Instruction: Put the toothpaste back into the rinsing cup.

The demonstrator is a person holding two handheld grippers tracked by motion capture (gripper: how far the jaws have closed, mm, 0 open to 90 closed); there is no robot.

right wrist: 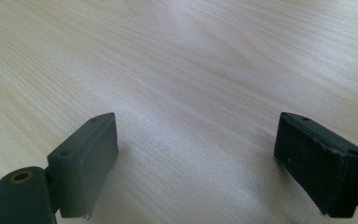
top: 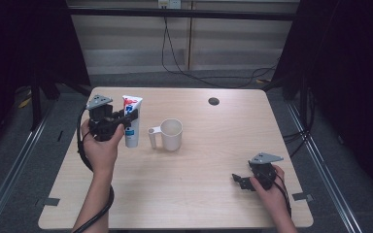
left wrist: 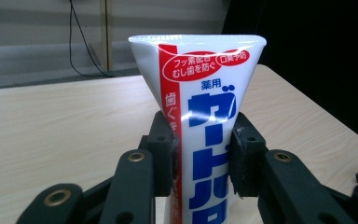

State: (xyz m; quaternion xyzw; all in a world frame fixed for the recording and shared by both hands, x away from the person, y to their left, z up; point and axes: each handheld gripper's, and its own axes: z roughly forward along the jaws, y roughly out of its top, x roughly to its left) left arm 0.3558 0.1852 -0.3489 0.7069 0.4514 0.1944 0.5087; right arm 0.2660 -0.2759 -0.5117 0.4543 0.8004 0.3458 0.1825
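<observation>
Left tongs (top: 128, 118) clamped on white toothpaste tube with blue and red print (top: 131, 127), tube upright, cap end down, at left of pale wooden desk (top: 209, 160). Cream plastic mug (top: 168, 134) just beside tube. Right tongs (top: 239, 180) wide apart, nothing between, low over desk near right.

Pale wood table (top: 209, 160) with a dark round hole (top: 213, 101) far right, grey floor (top: 39, 145) around, black curtains (top: 349, 73) both sides, beige panelled wall (top: 126, 39) far behind with hanging cables (top: 167, 48).
</observation>
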